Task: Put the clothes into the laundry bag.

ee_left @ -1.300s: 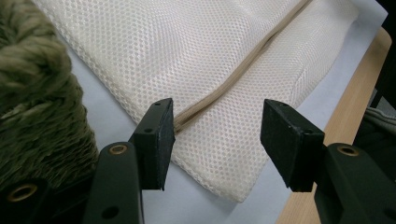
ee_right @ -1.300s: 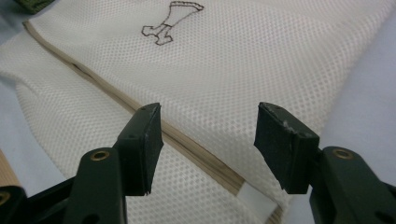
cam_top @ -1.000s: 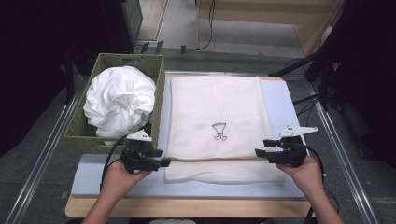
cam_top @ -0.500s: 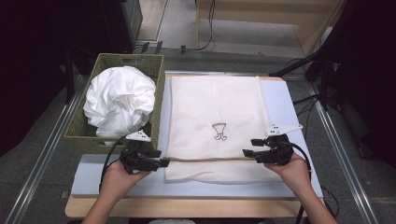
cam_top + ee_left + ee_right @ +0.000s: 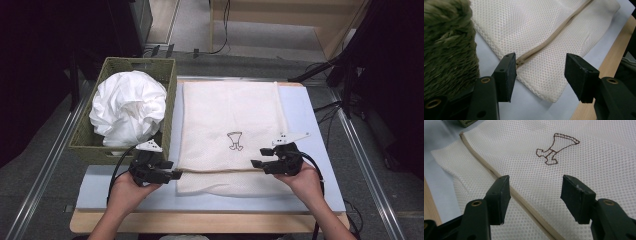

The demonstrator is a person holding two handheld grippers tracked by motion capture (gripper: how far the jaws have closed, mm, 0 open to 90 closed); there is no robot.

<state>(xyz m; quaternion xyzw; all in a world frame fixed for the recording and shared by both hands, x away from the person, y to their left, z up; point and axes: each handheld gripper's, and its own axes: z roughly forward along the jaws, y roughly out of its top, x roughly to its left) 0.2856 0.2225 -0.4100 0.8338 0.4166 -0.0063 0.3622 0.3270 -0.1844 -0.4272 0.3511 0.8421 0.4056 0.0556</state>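
Cream mesh makes up the laundry bag [image 5: 230, 127], which lies flat on the pale blue mat [image 5: 305, 115] over the wooden table [image 5: 200, 222], just right of the green woven basket [image 5: 100, 150] that holds a bundle of white cloth [image 5: 127, 107]; a tan zipper [image 5: 554, 35] runs across the bag near its front edge, and a small brown stitched emblem [image 5: 555, 148] sits in the middle of the fabric.

The left gripper [image 5: 172, 175] rests at the bag's front left corner, beside the basket; in the left gripper view its jaws stand about half open, nothing clamped between them, the end of the zipper lying just past the inner face of the left-hand jaw; whether that jaw touches the mesh I cannot tell.

The right gripper [image 5: 256, 164] hovers over the bag's front right part, pointing toward the emblem; in the right gripper view its jaws are spread wide with only flat mesh beyond the gap, the zipper passing under the left-hand jaw; the pads hold nothing.
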